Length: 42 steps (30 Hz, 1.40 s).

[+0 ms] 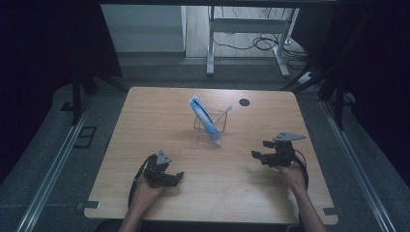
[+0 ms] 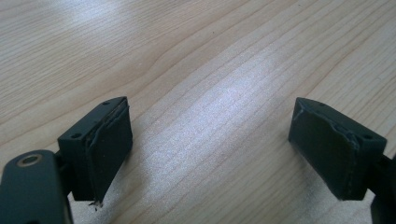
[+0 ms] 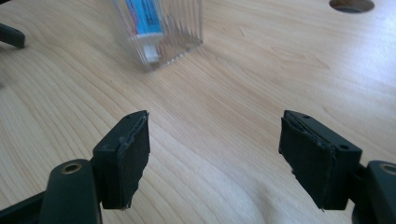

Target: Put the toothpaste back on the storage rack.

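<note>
A clear ribbed cup (image 1: 210, 128) stands at the middle of the wooden table (image 1: 145, 116). A blue and white tube (image 1: 203, 116) leans in it toward the left, and a thin toothbrush (image 1: 223, 114) leans toward the right. In the right gripper view the cup (image 3: 163, 37) with the tube (image 3: 144, 14) stands ahead and to the left. My right gripper (image 1: 260, 150) (image 3: 215, 154) is open, low over the table to the right of the cup. My left gripper (image 1: 178, 177) (image 2: 210, 149) is open near the front left, with bare wood between its jaws.
A round dark hole (image 1: 244, 102) (image 3: 351, 4) sits in the tabletop behind and right of the cup. Beyond the table's far edge stand a white desk frame (image 1: 249, 29) and cables on the floor. Metal rails run along both sides.
</note>
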Each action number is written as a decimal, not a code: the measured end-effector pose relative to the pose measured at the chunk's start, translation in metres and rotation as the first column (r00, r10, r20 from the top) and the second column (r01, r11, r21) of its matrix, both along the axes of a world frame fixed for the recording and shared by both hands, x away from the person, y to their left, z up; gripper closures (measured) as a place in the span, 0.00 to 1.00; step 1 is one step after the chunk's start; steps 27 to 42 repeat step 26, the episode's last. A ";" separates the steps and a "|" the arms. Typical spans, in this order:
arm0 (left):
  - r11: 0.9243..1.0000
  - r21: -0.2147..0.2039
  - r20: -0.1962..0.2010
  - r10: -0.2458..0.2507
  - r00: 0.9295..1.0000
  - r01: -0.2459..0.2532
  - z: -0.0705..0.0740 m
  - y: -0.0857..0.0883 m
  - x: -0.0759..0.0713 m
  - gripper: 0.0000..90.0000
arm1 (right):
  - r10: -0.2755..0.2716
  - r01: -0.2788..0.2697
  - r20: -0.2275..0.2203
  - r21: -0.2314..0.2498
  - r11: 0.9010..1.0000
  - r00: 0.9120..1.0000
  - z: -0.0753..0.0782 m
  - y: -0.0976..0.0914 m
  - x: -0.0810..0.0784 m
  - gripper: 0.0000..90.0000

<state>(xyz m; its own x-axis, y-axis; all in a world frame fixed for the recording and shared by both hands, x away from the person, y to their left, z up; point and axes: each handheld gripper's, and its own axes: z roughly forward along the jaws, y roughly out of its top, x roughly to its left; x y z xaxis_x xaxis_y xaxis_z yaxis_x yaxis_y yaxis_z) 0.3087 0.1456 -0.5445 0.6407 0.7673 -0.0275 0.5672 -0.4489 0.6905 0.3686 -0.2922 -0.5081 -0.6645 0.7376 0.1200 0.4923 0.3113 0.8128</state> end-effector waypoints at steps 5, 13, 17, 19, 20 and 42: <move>1.000 0.000 0.001 0.001 1.000 -0.001 0.000 0.000 0.000 0.15 | -0.013 0.013 -0.007 -0.006 1.000 1.000 -0.006 -0.007 -0.003 0.27; 1.000 0.000 0.001 -0.001 1.000 0.001 0.000 0.000 0.000 0.15 | -0.028 0.026 -0.033 -0.040 0.999 0.999 -0.017 -0.015 -0.010 0.27; 1.000 -0.001 0.001 0.001 1.000 -0.001 0.000 0.000 0.000 0.15 | -0.036 0.033 -0.042 -0.068 0.997 0.998 -0.023 -0.017 -0.012 0.27; 1.000 0.000 0.001 0.001 1.000 -0.001 0.000 0.000 0.000 0.15 | -0.042 0.037 -0.050 -0.088 0.995 0.998 -0.028 -0.018 -0.012 0.27; 1.000 -0.001 0.000 0.000 1.000 0.000 0.000 0.000 0.000 0.15 | -0.043 0.038 -0.056 -0.096 0.995 0.997 -0.030 -0.018 -0.012 0.27; 1.000 -0.001 0.001 0.000 1.000 0.000 0.000 0.000 0.000 0.15 | -0.045 0.039 -0.038 -0.139 0.990 0.998 -0.033 -0.016 -0.013 0.27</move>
